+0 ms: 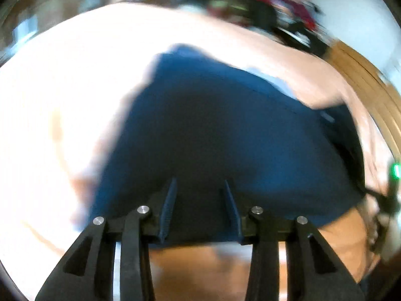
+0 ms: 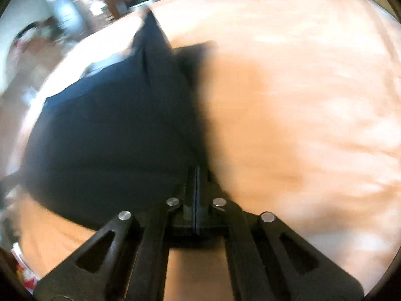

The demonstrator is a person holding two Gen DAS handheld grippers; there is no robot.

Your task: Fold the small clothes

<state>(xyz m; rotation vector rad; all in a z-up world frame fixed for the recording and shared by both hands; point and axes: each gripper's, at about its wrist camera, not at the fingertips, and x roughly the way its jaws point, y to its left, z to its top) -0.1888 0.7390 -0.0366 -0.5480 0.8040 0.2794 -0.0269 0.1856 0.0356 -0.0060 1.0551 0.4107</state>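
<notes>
A dark blue garment (image 1: 213, 125) lies spread on a pale cloth-covered surface (image 1: 75, 75), with a lighter blue strip along its far edge. My left gripper (image 1: 200, 183) is open over the garment's near edge, with blue cloth showing between its fingers (image 1: 170, 200). In the right wrist view the same garment (image 2: 107, 130) fills the left half. My right gripper (image 2: 196, 175) is shut, its fingers pressed together at the garment's right edge and apparently pinching the cloth. Both views are motion-blurred. The right gripper's body with a green light (image 1: 396, 170) shows at the far right of the left wrist view.
A heap of dark and red clothes (image 1: 275, 7) sits at the far end of the surface. A wooden edge (image 1: 363, 80) runs along the right. The pale cloth (image 2: 300, 100) stretches wide to the right of the garment. Blurred room clutter (image 2: 62, 5) lies beyond.
</notes>
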